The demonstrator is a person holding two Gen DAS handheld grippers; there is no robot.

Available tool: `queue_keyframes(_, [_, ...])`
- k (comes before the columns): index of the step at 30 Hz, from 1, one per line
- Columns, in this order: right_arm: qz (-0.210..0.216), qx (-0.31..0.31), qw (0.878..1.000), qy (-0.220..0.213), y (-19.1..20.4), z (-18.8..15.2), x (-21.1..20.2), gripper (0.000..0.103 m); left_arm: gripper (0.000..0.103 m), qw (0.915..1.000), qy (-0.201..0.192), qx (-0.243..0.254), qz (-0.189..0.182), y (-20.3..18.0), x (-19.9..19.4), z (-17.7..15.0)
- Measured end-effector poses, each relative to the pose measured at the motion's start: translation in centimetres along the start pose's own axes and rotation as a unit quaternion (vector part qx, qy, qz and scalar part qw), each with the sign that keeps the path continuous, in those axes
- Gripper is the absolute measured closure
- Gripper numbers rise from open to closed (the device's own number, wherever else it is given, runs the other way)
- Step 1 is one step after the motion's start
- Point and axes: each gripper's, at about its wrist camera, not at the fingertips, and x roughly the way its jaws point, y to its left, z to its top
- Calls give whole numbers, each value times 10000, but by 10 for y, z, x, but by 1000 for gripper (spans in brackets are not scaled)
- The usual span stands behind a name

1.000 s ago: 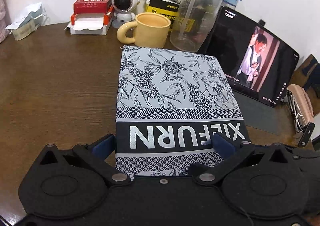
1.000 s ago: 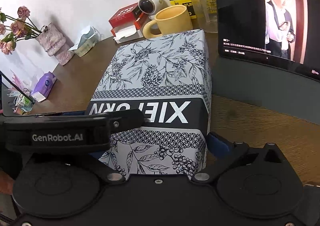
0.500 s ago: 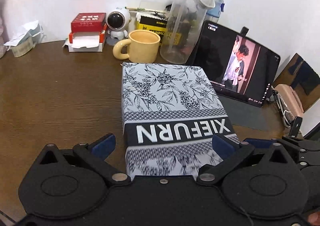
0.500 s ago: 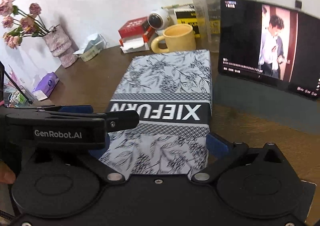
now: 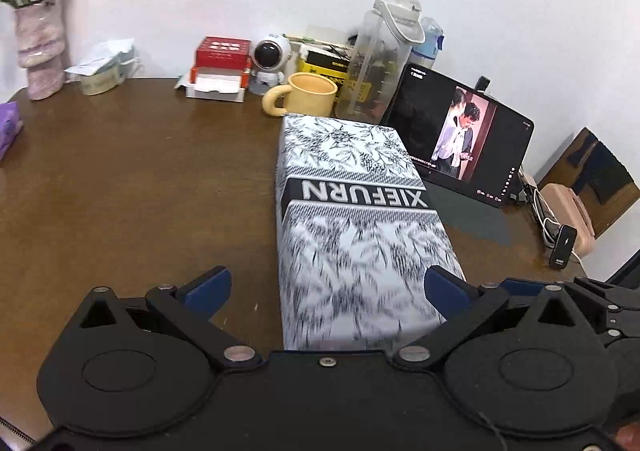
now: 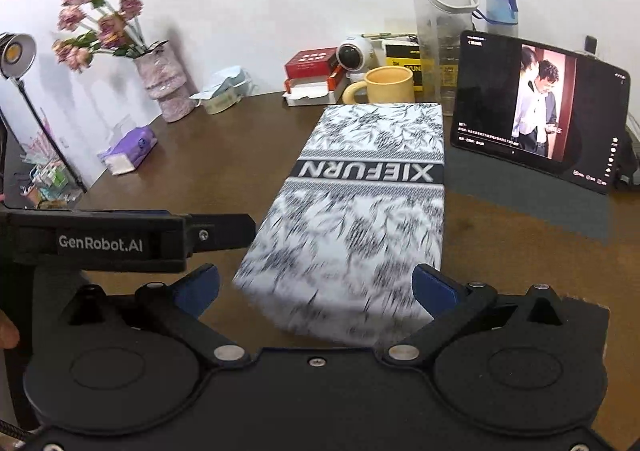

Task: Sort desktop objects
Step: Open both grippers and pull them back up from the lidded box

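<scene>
A long box [image 5: 352, 203] with a black-and-white leaf print and a "XIEFURN" band lies flat on the brown table [image 5: 140, 191]. My left gripper [image 5: 326, 287] is open at the box's near end. Its left finger [image 5: 208, 287] stands apart from the box and its right finger [image 5: 444, 287] is at the near right corner. In the right wrist view the same box [image 6: 360, 203] runs away from my right gripper [image 6: 316, 285], which is open and straddles its near end. The left gripper's body [image 6: 120, 241] shows at the left there.
Behind the box stand a yellow mug [image 5: 304, 99], a clear water bottle [image 5: 380, 59], a red box [image 5: 220, 59] and a small white robot figure [image 5: 272, 59]. A propped tablet [image 5: 460, 139] stands right of the box. A flower vase [image 6: 164, 83], tissue pack [image 6: 128, 151] and lamp [image 6: 16, 51] are left.
Both grippers have drawn back and up from the box, so it looks smaller and more of the table shows. The box has stayed on the table.
</scene>
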Motion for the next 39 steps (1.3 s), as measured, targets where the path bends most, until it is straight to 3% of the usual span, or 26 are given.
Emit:
queue_keyframes(18, [92, -212, 9997, -72, 61, -94, -99, 0, 0, 9992, -217, -311, 128, 7, -120, -91])
queue_keyframes(39, [212, -346, 9991, 111, 106, -143, -139, 0, 0, 9971, -472, -447, 399, 20, -195, -144])
